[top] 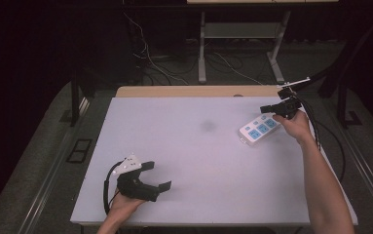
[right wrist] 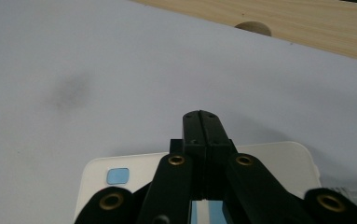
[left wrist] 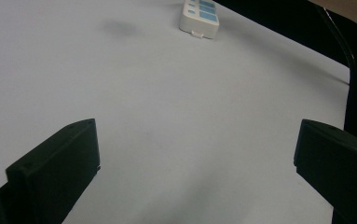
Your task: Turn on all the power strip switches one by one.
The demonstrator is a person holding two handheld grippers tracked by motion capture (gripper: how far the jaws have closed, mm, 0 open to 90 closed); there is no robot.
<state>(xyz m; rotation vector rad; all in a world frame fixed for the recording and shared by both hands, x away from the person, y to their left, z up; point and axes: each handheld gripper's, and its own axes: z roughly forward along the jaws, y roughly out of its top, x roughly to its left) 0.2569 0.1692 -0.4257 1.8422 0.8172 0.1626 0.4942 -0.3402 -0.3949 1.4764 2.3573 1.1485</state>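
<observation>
The power strip point(top: 258, 129) lies near the right edge of the white worktop point(top: 189, 161), angled, its blue sockets facing up. Over its far end the right gripper point(top: 267, 108) is held with fingers pressed together, nothing between them — seemingly poised to press a switch there. A straight downward push is advised, lest the strip slide. Well apart from the strip, the left gripper point(top: 157, 176) rests with fingers spread wide — empty.

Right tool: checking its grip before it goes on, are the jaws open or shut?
Shut: the right tool has both jaws pressed together above the power strip.
</observation>
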